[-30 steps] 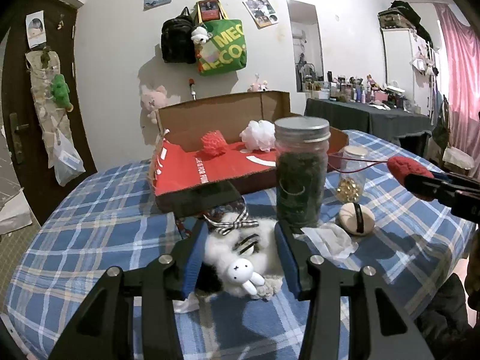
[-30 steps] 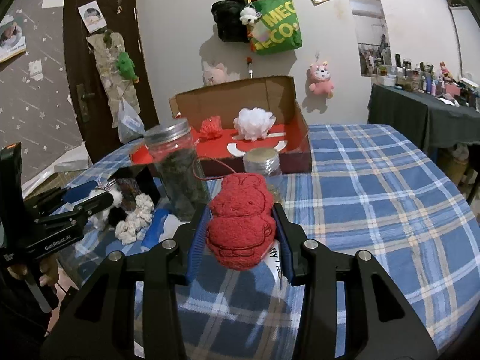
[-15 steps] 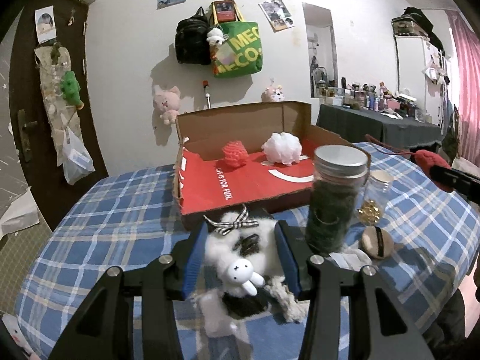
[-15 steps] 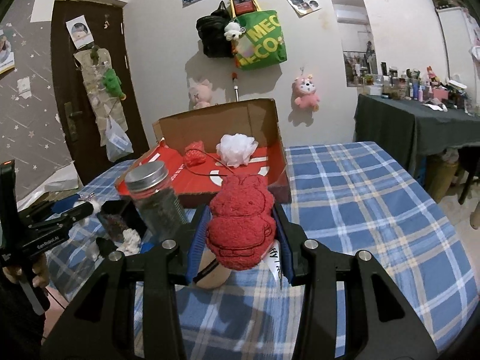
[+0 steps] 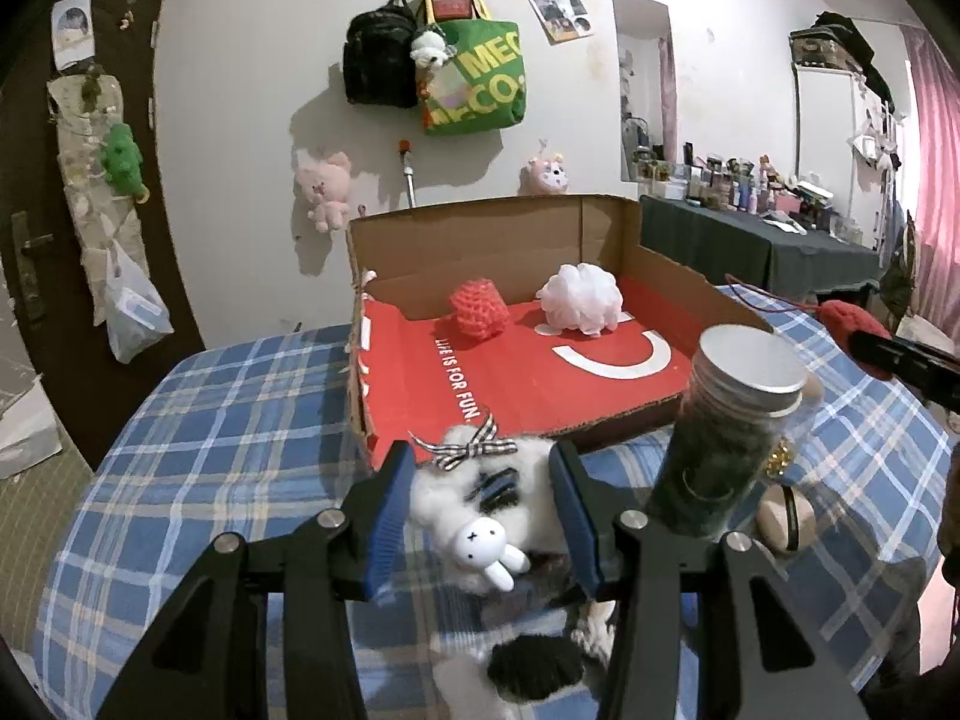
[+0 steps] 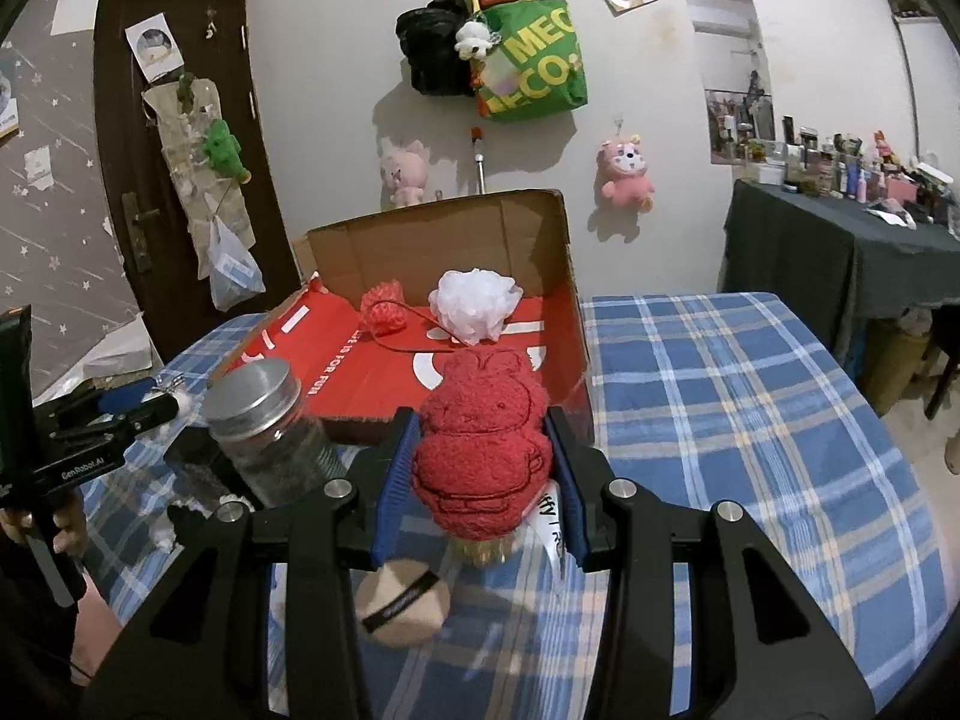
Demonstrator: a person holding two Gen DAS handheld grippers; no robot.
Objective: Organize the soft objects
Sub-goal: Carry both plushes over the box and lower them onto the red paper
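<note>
Fluffy white plush (image 5: 474, 498) and nubby red plush (image 6: 480, 450), both clamped.

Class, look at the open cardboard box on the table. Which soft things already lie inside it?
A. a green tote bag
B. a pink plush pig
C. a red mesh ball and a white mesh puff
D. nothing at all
C: the red mesh ball and white mesh puff sit on the red floor of the cardboard box.

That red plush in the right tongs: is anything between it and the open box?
Nothing visible blocks it. The red plush is clamped in the right tongs, and the box opens straight ahead at its low front edge. The jar stands off to the left, clear of that path.
</note>
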